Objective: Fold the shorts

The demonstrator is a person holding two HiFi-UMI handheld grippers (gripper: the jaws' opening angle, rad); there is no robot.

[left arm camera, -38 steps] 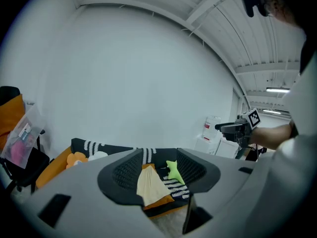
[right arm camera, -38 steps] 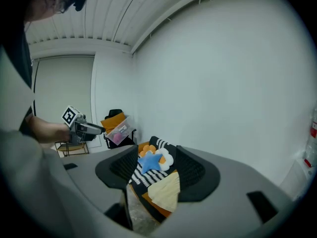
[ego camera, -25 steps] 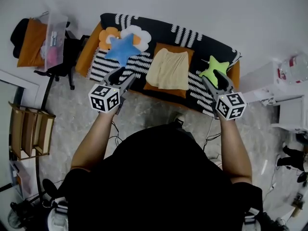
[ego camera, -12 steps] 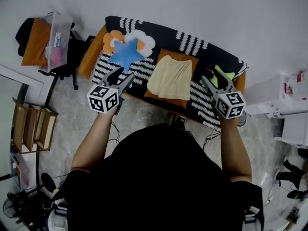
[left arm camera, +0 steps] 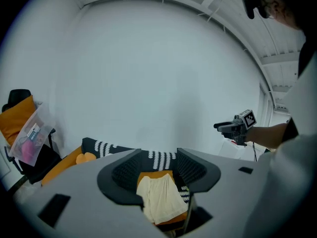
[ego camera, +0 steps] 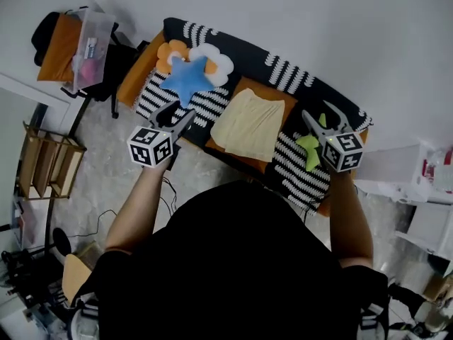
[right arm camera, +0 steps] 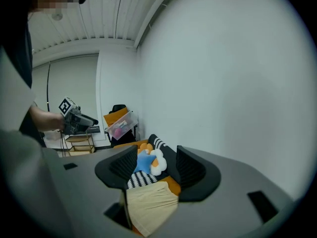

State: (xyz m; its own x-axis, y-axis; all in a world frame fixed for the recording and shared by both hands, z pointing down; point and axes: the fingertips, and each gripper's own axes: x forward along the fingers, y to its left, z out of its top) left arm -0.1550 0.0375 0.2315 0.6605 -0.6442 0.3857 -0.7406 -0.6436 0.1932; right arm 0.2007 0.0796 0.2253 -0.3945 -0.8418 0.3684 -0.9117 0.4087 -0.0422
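Cream shorts [ego camera: 249,124] lie spread flat on an orange cushion [ego camera: 233,149] in the middle of a black-and-white striped sofa [ego camera: 297,176]. My left gripper [ego camera: 178,113] hovers off the sofa's front left, open and empty, apart from the shorts. To the right of the shorts, my right gripper [ego camera: 323,114] stands open and empty above a green star pillow [ego camera: 310,149]. In the left gripper view the shorts [left arm camera: 159,198] show between and below the open jaws. The right gripper view shows the shorts [right arm camera: 148,207] low between its open jaws.
A blue star pillow [ego camera: 185,80] and flower pillows [ego camera: 212,59] lie on the sofa's left end. A chair with a clear plastic box [ego camera: 90,41] stands at far left, a wooden shelf [ego camera: 46,172] below it. White furniture [ego camera: 425,183] stands at right. A wall runs behind the sofa.
Both grippers have moved toward the sofa. The right one now hangs over the sofa's right end above the green star. The shorts have not moved.
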